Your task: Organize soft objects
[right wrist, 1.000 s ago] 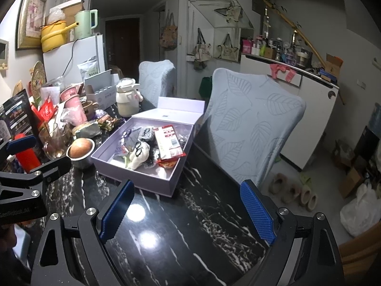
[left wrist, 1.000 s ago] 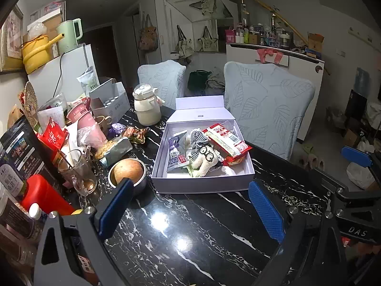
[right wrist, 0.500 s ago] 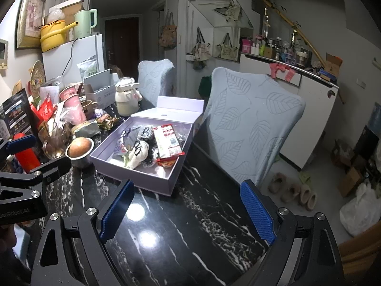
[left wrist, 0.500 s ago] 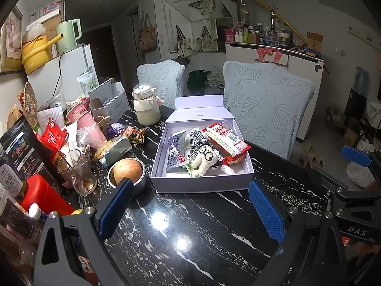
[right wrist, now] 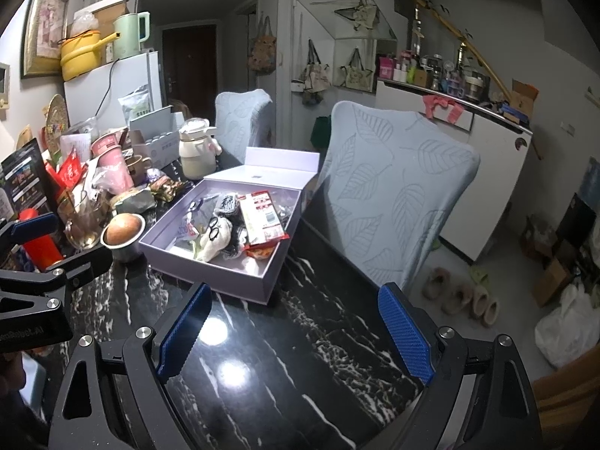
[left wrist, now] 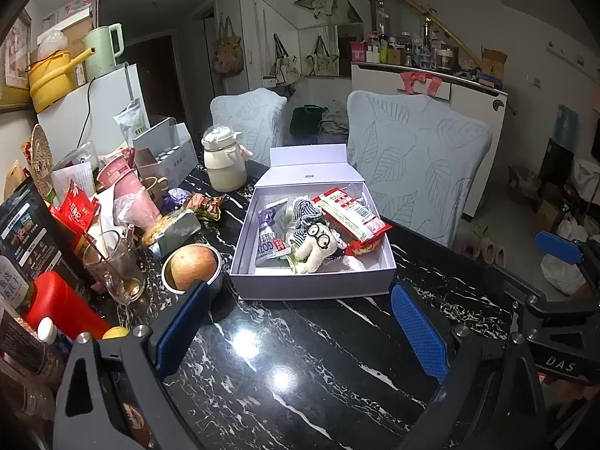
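Observation:
An open lavender box stands on the black marble table. Inside lie a white plush toy with glasses, a red snack packet and a grey pouch. The box also shows in the right wrist view, with the plush and the packet in it. My left gripper is open and empty, a short way in front of the box. My right gripper is open and empty, in front of the box's near right corner.
Left of the box stand a steel bowl with an apple, a glass mug, a red bottle, pink cups, snack bags and a cream kettle. Two covered chairs stand behind the table. Slippers lie on the floor.

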Available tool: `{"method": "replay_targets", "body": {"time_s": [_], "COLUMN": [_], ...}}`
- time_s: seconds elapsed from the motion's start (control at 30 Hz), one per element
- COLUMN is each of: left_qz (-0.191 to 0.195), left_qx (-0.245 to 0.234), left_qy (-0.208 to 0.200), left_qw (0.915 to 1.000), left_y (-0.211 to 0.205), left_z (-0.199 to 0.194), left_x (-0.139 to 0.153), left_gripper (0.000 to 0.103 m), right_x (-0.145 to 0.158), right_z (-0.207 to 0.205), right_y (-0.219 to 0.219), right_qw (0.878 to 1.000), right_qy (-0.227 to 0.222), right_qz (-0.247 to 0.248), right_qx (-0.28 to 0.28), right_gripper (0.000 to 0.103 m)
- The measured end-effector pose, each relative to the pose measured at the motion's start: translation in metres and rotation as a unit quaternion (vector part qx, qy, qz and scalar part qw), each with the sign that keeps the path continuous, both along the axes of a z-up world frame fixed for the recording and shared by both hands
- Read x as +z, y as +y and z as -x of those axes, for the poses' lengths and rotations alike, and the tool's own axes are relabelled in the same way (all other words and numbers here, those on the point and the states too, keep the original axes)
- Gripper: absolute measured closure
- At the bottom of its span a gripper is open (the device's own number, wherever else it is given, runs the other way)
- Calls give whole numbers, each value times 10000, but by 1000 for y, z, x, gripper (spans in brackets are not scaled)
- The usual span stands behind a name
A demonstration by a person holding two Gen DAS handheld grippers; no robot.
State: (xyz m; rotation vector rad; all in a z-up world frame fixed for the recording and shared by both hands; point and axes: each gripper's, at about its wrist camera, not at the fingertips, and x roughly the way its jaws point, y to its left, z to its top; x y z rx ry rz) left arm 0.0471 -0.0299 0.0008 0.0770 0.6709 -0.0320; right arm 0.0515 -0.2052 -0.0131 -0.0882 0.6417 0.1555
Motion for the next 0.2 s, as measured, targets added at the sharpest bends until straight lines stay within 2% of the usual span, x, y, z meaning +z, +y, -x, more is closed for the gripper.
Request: {"method": "replay_targets", "body": {"time_s": [0.2], "left_qz": [-14], "left_qx": [-44], "left_qy": [73], "left_qw": [10000], "left_y": [-2], "left_z": [-3], "left_x": [-4], "left_gripper": [4], "right_x": [-3], "right_z": [-2], "right_y": [-2], "right_qw": [10000], "right_qy": [53], "right_qz": [-12], "right_qx": [-29], "right_gripper": [12]}}
